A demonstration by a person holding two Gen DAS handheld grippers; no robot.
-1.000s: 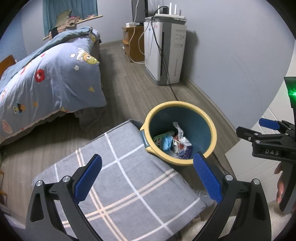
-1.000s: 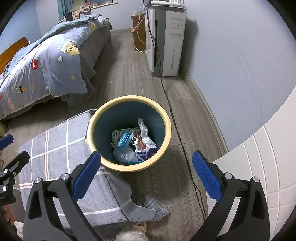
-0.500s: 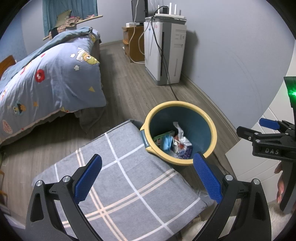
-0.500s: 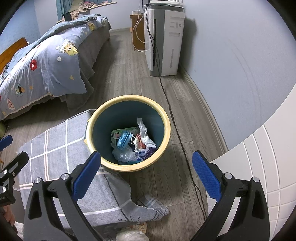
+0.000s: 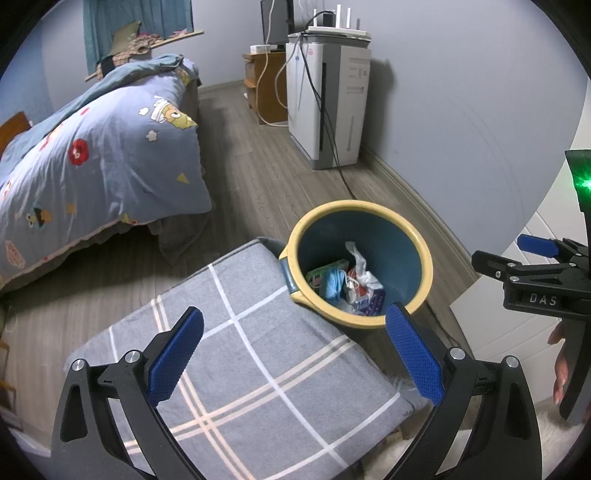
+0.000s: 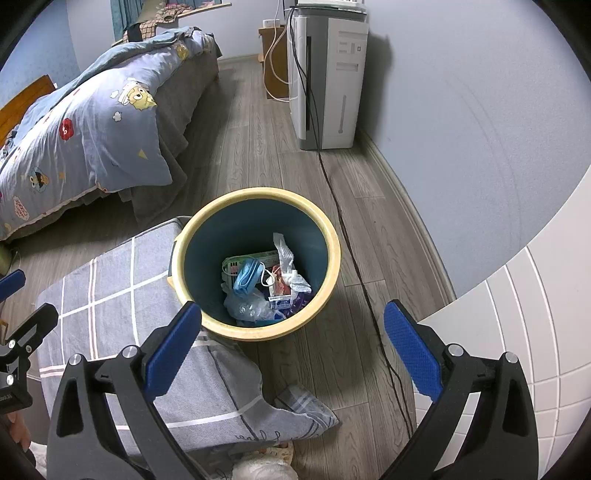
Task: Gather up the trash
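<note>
Both the left gripper (image 5: 293, 352) and right gripper (image 6: 291, 349) gape empty; the trash bin (image 6: 334, 236) sits mid-frame, its rim touching the plaid cushion (image 5: 236, 354) lower left, bare floor (image 6: 373, 221) to its right

grey wood-plank floor (image 6: 258, 155), pale blue-grey walls (image 5: 461, 110). bed (image 5: 92, 158) at left under a blue cartoon-print duvet. white air purifier (image 5: 328, 99) against the wall, router (image 5: 338, 31) on top, black cable (image 6: 354, 258) trailing across the floor. small wooden cabinet (image 5: 264, 85) behind it. teal curtain (image 5: 136, 26) at far end.
</note>
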